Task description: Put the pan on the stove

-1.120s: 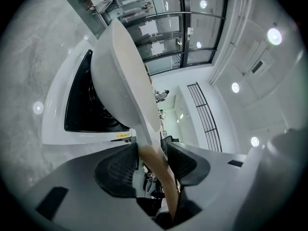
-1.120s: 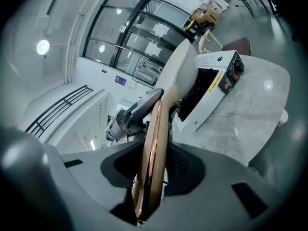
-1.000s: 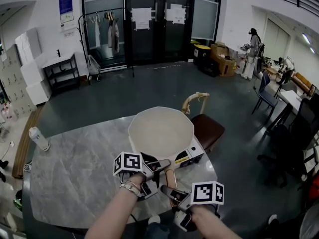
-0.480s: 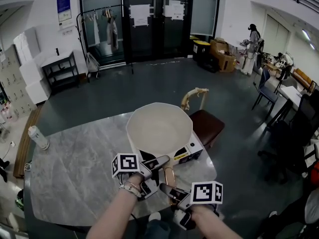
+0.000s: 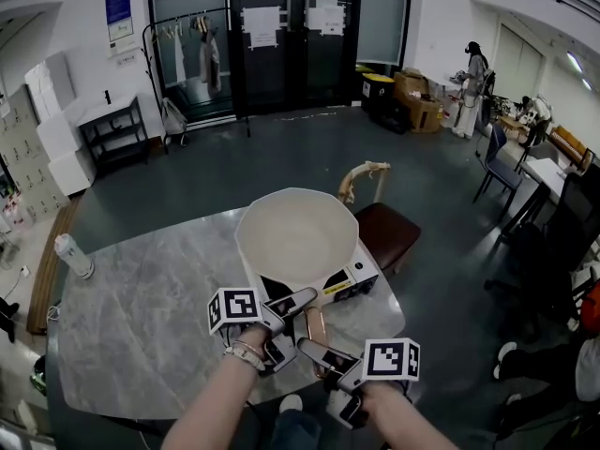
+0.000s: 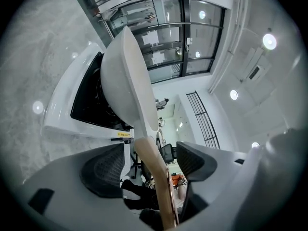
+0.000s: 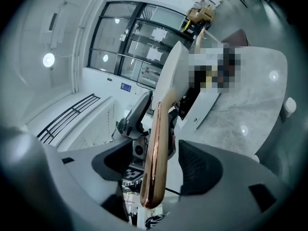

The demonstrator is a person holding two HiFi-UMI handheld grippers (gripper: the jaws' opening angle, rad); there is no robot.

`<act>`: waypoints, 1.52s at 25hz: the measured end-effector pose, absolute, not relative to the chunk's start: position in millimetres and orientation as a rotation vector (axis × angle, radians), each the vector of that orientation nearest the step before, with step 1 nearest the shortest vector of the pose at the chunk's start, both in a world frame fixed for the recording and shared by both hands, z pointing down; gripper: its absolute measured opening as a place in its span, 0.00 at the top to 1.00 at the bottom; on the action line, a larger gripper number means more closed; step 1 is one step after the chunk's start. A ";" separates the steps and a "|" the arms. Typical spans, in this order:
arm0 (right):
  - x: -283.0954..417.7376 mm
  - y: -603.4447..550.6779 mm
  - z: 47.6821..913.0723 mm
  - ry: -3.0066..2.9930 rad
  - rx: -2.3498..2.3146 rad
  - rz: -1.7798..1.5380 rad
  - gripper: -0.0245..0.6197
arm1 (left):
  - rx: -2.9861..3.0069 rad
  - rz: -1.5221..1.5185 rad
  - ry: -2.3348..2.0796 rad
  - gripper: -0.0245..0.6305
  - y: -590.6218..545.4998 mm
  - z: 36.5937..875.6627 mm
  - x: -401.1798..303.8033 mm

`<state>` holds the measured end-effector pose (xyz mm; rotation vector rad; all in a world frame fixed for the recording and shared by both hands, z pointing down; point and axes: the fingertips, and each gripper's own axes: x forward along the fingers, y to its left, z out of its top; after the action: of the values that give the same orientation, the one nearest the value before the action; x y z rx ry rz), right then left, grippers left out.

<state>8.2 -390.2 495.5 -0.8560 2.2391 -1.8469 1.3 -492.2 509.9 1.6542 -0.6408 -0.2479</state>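
While both tongs reach in from the near edge of the bench point(image 5: 141, 317), we see the pan point(image 5: 295, 237) over the black top of the stove point(image 5: 352, 277), its pale hollow facing up. Whether its base bears on the burner, we cannot tell. The handle point(image 5: 316, 331) runs back toward us, copper along one side.

From the left gripper view, the left tongs point(image 6: 149, 165) stand apart with the handle between them: a wide gap shows by one pad and a sliver by the other. From the right gripper view, the right tongs point(image 7: 159, 162) are also apart, and the handle passes down the middle with space on both sides.

We find the bench a grey marbled slab, glossy enough to throw back spots of ceiling light. The white stove sits near its far right corner. A pale bottle point(image 5: 73, 259) stands well apart at the left edge.

Beyond the corner stands a chair point(image 5: 387, 237) with a brown seat and a curved wooden back. The floor point(image 5: 234, 176) is dark grey and broad. At the far wall we see dark glass doors point(image 5: 281, 36) with paper sheets stuck on them, a clothes rack point(image 5: 187, 54) to their left and a black shelf point(image 5: 117, 134) farther left, by white boxes point(image 5: 61, 129). A blue poster point(image 5: 120, 7) hangs above. To the right of the doors are a yellow-topped bin point(image 5: 380, 97) and cartons point(image 5: 417, 97), and a person point(image 5: 473, 82) stands just past them.
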 end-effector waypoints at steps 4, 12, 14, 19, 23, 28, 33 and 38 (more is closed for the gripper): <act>18.2 -393.4 486.3 2.245 -0.869 -1.792 0.49 | 1.681 -0.271 -0.682 0.43 -489.9 500.5 -3.9; 33.6 -393.8 472.2 2.245 -0.898 -1.723 0.49 | 1.702 -0.280 -0.803 0.43 -476.3 490.1 -38.0; 36.5 -392.8 469.0 2.256 -0.917 -1.703 0.49 | 1.703 -0.291 -0.833 0.43 -471.7 487.5 -47.7; 53.6 -392.7 458.9 2.293 -1.014 -1.628 0.49 | 1.765 -0.281 -0.909 0.44 -460.6 475.7 -64.4; 64.7 -390.7 450.3 2.303 -1.107 -1.590 0.52 | 1.836 -0.271 -0.962 0.44 -452.2 457.0 -75.3; 75.3 -385.3 438.2 2.313 -1.211 -1.479 0.89 | 1.937 -0.228 -1.050 0.95 -435.0 437.2 -86.5; 81.2 -379.7 431.7 2.347 -1.248 -1.376 0.91 | 2.107 -0.208 -1.124 0.95 -421.8 410.7 -84.0; 89.8 -376.1 430.7 2.476 -1.380 -1.210 0.91 | 2.261 -0.210 -1.358 0.95 -412.2 390.7 -99.6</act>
<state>89.8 -376.1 430.7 -1.3803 2.4763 -1.2099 -99.6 -412.2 390.7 2.2610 -1.3584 -0.2104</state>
